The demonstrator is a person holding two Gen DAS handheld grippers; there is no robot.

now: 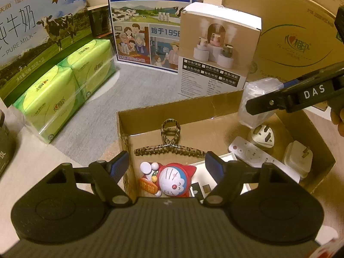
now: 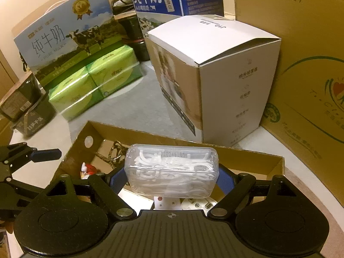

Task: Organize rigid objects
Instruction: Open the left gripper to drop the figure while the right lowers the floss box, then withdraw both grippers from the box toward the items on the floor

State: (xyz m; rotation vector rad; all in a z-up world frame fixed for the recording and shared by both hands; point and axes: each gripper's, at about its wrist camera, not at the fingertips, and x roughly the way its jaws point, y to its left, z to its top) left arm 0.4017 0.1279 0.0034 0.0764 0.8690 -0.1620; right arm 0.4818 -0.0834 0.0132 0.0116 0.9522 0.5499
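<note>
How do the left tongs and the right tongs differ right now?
The left tongs are open and empty; the right tongs are shut on the clear plastic floss-pick case. The left hover over the red Doraemon figure; the right over the white plugs. Both hang above the shallow cardboard box.

We read "PURE MILK" under the Chinese 纯牛奶 on the light-blue milk carton (image 1: 32,28), and 纯牛奶, 从小喝的奶 and 始于1956 on the dark-blue milk box (image 1: 150,17). The big brown cardboard carton (image 1: 286,32) carries "DT15150 (箱装)" and the 心相印 logo. "DAS" stands on the right gripper (image 1: 258,105), and the clear floss-pick case (image 2: 172,172) shows a stamped 20241105.
</note>
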